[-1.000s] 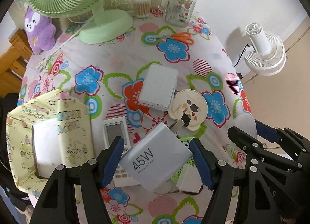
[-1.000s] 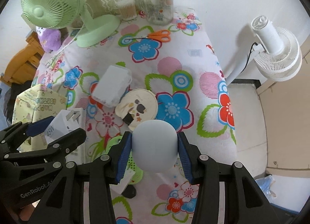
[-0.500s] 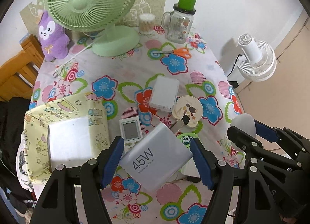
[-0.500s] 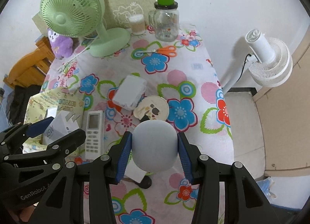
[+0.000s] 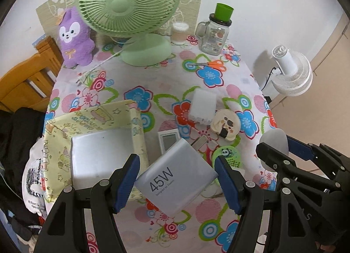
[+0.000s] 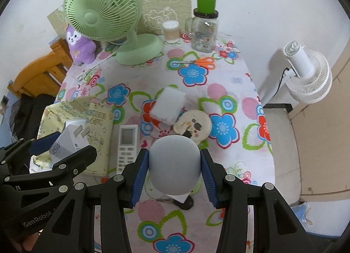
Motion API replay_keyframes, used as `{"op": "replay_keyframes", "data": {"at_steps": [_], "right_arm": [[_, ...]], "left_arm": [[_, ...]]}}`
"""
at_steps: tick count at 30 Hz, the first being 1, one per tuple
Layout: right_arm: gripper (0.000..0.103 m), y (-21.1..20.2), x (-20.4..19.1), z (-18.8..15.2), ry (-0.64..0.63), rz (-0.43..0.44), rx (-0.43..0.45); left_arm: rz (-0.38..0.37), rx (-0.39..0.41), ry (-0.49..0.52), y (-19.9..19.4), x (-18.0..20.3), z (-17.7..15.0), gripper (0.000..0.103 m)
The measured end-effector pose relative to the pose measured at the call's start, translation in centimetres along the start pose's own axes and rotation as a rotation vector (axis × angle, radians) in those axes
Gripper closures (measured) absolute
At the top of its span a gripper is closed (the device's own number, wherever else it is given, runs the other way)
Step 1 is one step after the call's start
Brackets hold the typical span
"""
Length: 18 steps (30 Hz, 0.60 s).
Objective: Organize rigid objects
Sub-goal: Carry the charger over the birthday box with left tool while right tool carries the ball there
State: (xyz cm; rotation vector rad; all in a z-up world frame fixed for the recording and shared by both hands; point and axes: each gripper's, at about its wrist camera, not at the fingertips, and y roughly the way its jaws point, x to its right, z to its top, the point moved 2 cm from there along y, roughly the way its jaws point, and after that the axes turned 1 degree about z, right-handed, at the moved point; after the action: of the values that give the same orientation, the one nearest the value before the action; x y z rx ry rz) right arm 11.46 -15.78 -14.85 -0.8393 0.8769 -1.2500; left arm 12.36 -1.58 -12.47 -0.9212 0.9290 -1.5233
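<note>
I'm in a home, likely a bedroom corner: a small table [image 6: 240,82] under a flowered cloth stands against a white wall, with a green desk fan [image 6: 102,9], a purple plush toy [image 6: 79,43], a glass jar [image 6: 204,31], scissors [image 6: 202,62], and a wooden chair [image 5: 24,77] beside it.

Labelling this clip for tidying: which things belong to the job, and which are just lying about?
In the job: 45W charger in left gripper; grey rounded object in right gripper; yellow box.
Lying about: green fan, purple plush, scissors, glass jar.
</note>
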Motion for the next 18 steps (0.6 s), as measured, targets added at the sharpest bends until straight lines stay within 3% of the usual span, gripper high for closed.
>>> {"op": "replay_keyframes", "data": {"at_steps": [18], "right_arm": [[0.053, 2.1, -5.9, 1.4, -0.058, 0.027, -0.022]], "left_arm": [[0.023, -0.022, -0.031, 0.6, -5.9, -0.4, 0.031]]}}
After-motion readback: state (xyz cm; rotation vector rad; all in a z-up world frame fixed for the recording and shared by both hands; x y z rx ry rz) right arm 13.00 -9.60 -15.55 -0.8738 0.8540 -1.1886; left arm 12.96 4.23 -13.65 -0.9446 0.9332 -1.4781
